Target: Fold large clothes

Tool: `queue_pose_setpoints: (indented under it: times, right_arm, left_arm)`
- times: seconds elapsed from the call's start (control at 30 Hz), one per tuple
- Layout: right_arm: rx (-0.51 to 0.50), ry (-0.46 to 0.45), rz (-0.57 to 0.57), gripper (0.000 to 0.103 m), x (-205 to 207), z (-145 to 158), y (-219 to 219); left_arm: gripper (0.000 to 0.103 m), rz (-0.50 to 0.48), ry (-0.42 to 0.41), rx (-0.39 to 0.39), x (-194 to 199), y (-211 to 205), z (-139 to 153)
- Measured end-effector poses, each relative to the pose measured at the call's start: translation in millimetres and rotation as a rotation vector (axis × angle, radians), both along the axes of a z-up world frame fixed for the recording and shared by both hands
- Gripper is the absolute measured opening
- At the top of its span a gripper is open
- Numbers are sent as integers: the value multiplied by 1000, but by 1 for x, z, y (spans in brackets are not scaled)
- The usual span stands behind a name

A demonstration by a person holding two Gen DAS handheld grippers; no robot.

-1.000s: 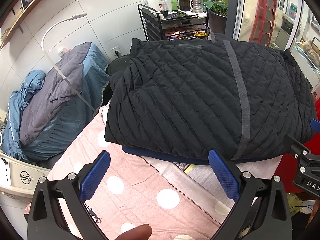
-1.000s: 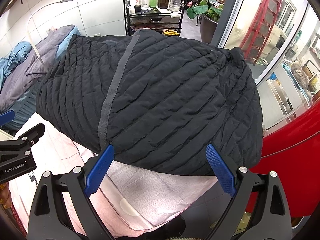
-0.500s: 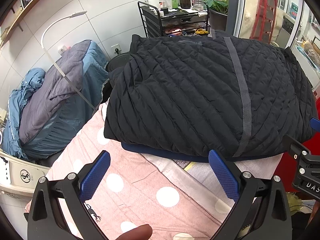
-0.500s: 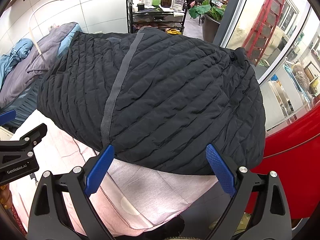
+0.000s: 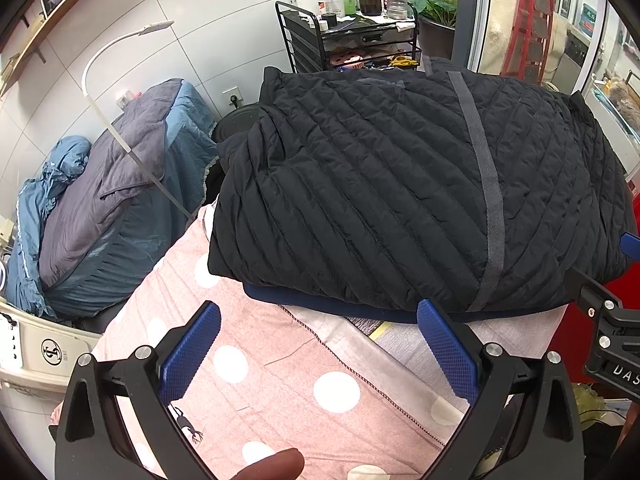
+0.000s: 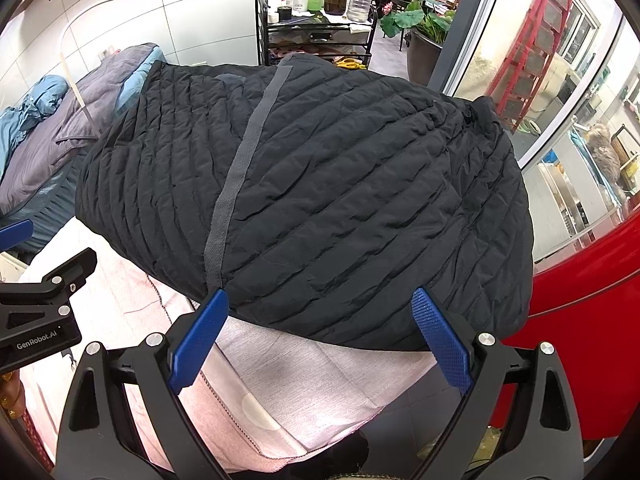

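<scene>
Here both grippers, left (image 5: pixel 318 344) and right (image 6: pixel 320 328), gape wide, empty, near the jacket (image 6: pixel 320 200).

"GenRobot.AI" on left hand-held gripper (image 6: pixel 40 316)

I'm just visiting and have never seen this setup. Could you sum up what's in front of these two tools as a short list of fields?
Garment: black quilted jacket, folded into a bundle, grey stripe across it
Surface: pink dotted sheet under the jacket
Left gripper: jaws open, empty, short of the jacket's near edge
Right gripper: jaws open, empty, at the jacket's near edge
Left of jacket: blue and grey bedding
Behind: black cart with bottles on top
Right side: red ladder beyond glass
</scene>
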State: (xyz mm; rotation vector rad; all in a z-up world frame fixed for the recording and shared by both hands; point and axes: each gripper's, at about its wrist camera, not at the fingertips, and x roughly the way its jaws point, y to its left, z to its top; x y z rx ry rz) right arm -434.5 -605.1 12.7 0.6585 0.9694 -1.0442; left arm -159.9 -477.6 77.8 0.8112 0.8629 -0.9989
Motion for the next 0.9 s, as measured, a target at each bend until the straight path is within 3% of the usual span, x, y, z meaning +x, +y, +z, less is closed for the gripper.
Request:
queue_pose_setpoints:
  times: [0.9]
  right_arm:
    - [-2, 2, 18, 92, 8, -1, -2]
  left_arm:
    - [97, -1, -9, 5, 1, 3, 0]
